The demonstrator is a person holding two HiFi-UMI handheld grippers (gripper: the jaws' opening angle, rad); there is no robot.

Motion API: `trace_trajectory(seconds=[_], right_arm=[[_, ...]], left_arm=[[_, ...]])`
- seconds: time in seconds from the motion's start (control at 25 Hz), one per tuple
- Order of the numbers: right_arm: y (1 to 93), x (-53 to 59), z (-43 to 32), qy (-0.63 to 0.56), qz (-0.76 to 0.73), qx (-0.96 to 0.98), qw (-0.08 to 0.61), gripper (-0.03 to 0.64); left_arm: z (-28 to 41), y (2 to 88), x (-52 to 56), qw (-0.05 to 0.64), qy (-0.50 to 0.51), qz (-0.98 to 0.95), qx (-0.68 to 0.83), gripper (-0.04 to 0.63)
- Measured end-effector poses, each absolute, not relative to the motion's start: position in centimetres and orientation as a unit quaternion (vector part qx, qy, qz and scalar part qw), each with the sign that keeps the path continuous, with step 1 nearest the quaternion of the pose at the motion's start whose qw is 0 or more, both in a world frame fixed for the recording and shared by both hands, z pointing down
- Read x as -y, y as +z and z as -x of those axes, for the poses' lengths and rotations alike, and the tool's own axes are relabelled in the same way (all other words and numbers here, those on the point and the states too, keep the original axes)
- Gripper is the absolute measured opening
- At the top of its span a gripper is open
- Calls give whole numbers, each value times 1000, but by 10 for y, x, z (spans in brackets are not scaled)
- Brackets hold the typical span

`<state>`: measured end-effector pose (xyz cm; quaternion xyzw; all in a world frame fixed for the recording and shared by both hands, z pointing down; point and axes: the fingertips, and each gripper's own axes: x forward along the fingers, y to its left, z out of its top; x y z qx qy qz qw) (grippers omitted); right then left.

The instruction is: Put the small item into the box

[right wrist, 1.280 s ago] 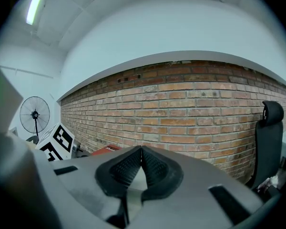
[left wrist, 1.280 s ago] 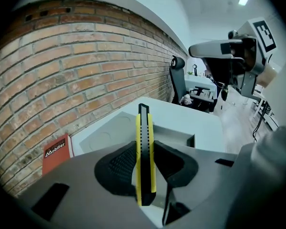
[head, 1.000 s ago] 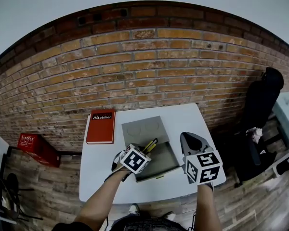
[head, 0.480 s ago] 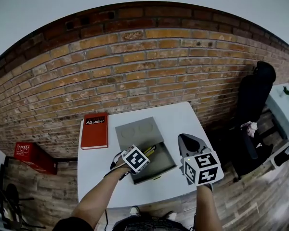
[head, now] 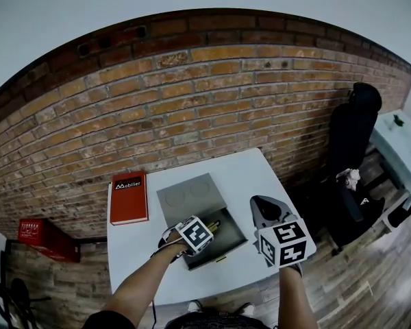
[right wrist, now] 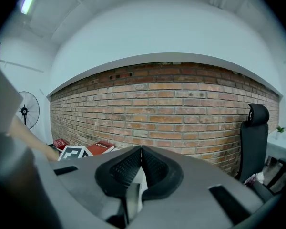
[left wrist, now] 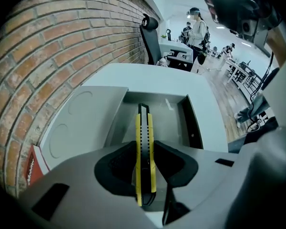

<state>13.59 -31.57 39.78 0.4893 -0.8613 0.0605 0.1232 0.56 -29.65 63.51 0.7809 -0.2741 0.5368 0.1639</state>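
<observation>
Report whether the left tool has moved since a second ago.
Yes: the left tool, gripping the yellow knife, has shifted right against the box lid, farther over the open box.

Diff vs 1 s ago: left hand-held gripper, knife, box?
The left hand-held gripper seems to have edged the yellow knife slightly further over the open box, still clamped on it. The right hand-held gripper stayed shut beside the box; nothing was released.
</observation>
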Motion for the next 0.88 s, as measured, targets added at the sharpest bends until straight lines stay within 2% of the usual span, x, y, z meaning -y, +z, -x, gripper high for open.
trace_trajectory(seconds=[0.88], right_arm=[[405,311,-173,73,-526,837,128,21]], left_arm=[[-11,667,295,146,605,-752,219,129]])
